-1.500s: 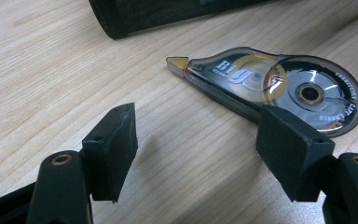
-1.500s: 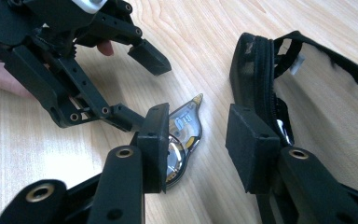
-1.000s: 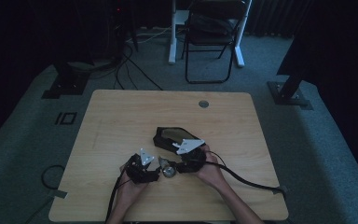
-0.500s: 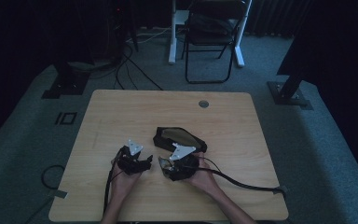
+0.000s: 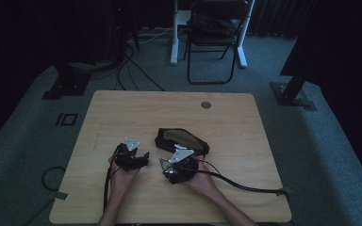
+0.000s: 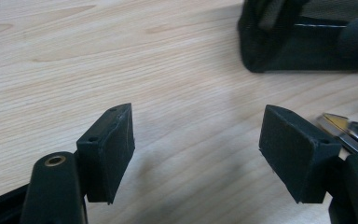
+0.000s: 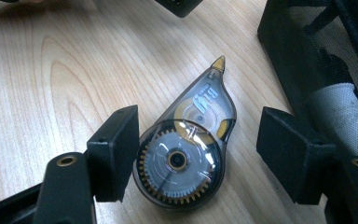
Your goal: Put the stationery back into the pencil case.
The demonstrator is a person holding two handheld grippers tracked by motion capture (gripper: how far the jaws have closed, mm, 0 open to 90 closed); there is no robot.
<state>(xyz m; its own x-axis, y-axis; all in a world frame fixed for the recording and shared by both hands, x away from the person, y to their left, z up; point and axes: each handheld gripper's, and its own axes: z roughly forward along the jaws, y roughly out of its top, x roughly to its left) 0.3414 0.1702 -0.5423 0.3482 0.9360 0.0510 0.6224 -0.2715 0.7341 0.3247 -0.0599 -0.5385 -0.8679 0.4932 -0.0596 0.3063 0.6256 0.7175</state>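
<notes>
1. A dim room with grey carpet surrounds a pale wooden table [image 5: 122, 117]; a folding chair [image 5: 214, 42] stands at the upper centre of the high view, with cables trailing on the floor at upper left.
2. At lower left of centre, the left gripper [image 6: 198, 144] rests low over bare wood, its jaws spread wide with nothing between them.
3. Just right of it, the right gripper [image 7: 198, 149] is also wide open and holds nothing; its jaws stand either side of a correction tape dispenser [image 7: 189, 151] lying flat on the table.
4. The dispenser looks like a light, rigid shell of smooth translucent plastic, probably slippery, with geared reels inside. The rounded body near the big wheel seems the safest hold, pinched across its flat sides or edges; the thin gold tip looks fragile.
5. A black mesh pouch [image 5: 181, 141] lies at centre right, touching nothing I can confirm.
6. The pouch's contents are hard to read: a pale cylinder shows through the mesh, unidentifiable. In the high view the dispenser is hidden among hands and grippers.
</notes>
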